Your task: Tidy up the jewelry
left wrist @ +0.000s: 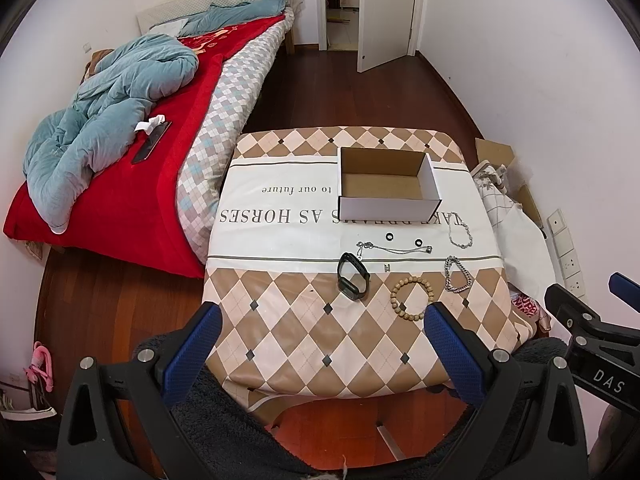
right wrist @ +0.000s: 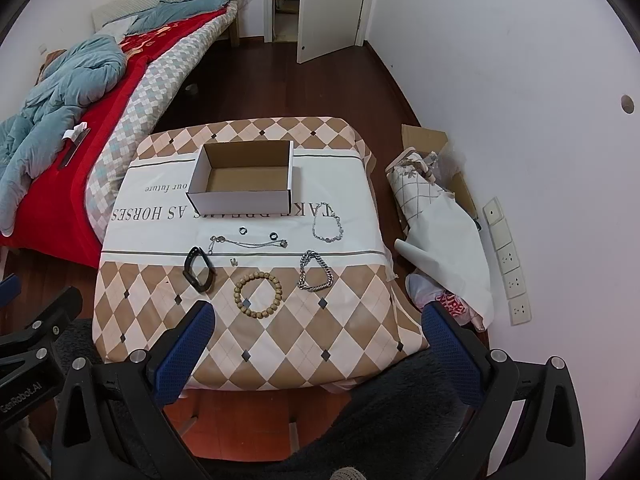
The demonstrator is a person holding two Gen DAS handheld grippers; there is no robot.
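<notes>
An empty open cardboard box stands at the far side of a cloth-covered table. In front of it lie a black wristband, a wooden bead bracelet, a thick silver chain bracelet, a thin silver bracelet, a thin necklace and two dark rings. My left gripper and right gripper hover open and empty above the table's near edge.
A bed with a red blanket and blue duvet lies to the left. Cardboard and bags sit on the floor right of the table by the wall sockets. An open door is at the back.
</notes>
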